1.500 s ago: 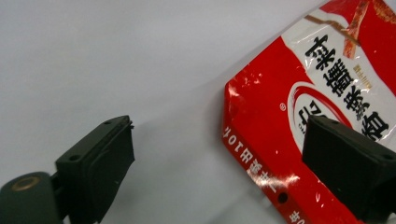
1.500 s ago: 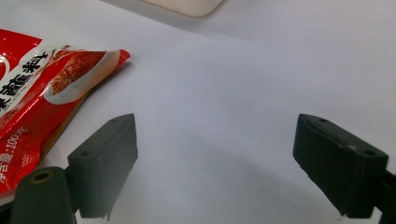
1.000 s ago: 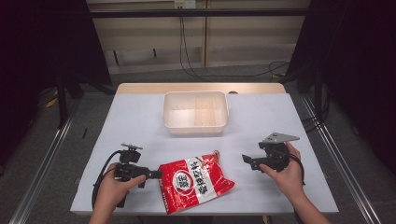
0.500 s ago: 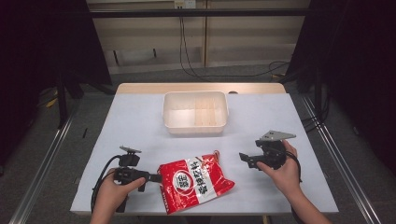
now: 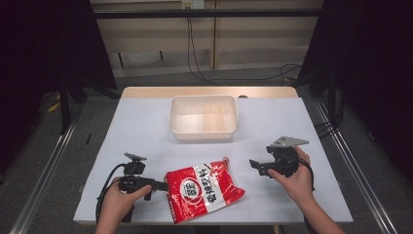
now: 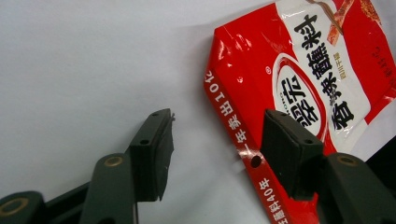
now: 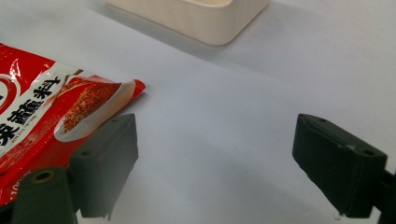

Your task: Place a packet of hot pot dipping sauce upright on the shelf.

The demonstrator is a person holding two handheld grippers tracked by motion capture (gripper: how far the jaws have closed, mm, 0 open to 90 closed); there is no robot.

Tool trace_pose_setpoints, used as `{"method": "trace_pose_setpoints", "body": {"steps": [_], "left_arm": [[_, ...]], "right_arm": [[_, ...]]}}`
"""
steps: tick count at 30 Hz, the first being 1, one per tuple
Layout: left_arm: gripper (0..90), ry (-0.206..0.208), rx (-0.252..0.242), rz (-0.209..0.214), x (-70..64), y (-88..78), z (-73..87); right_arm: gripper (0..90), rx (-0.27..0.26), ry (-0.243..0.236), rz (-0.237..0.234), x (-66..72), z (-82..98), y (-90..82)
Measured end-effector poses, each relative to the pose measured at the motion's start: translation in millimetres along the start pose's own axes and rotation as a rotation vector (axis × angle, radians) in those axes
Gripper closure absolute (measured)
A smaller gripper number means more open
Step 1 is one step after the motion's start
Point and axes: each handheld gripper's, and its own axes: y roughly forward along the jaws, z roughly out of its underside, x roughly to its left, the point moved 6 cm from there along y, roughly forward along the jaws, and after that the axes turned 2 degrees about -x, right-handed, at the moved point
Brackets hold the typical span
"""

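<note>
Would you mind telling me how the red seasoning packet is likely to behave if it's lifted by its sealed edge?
The red packet looks like thin glossy film, so it would probably sag and could slip between the pads. It lies nearly flat with wrinkled corners, suggesting light, loose contents that may shift. The left tongs have been closing astride its sealed edge, not yet pinching it.

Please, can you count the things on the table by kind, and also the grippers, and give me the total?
Red packet: 1
Cream tub: 1
Grippers: 2, the left gripper with its jaws just closing about the packet's edge, not yet pressing it, and the right gripper with jaws open
Total: 4
</note>
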Motion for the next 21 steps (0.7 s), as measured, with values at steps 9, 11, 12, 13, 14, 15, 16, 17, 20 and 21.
{"method": "trace_pose_setpoints", "body": {"steps": [9, 11, 12, 13, 14, 15, 16, 17, 20, 21], "left_arm": [[45.9, -0.036, 0.000, 0.023, -5.4, 4.7, -0.5], [46.5, -0.039, -0.002, 0.019, -6.6, 5.8, -0.7], [46.6, -0.041, 0.003, 0.029, -7.6, 6.3, -0.6], [47.2, -0.043, 0.004, 0.028, -7.8, 7.0, -0.6], [47.6, -0.053, 0.002, 0.032, -8.5, 7.6, -0.9], [48.0, -0.056, 0.003, 0.043, -9.3, 8.5, -1.1], [48.8, -0.063, 0.003, 0.045, -10.1, 9.2, -1.1], [49.7, -0.063, 0.003, 0.044, -10.8, 9.9, -1.3], [53.3, -0.066, 0.006, 0.055, -13.3, 13.2, -1.8], [53.9, -0.060, 0.006, 0.055, -13.6, 13.9, -2.2]], "right_arm": [[14.3, -0.002, -0.005, -0.004, 1.4, -0.2, 0.3], [14.2, -0.003, -0.005, -0.005, 1.8, -0.1, 0.4], [14.2, -0.002, -0.007, -0.004, 1.9, 0.2, 0.6], [14.2, -0.002, -0.005, -0.005, 2.3, 0.3, 0.6], [14.2, -0.001, -0.008, -0.006, 2.3, 0.5, 0.6], [14.3, -0.001, -0.009, -0.006, 2.3, 0.6, 0.5], [14.3, -0.002, -0.012, -0.006, 2.3, 0.7, 0.3], [14.4, -0.002, -0.011, -0.005, 2.4, 0.7, 0.0], [14.4, -0.005, -0.009, -0.004, 2.7, 0.7, -0.9], [14.4, -0.004, -0.009, -0.004, 2.9, 1.1, -0.9]]}}
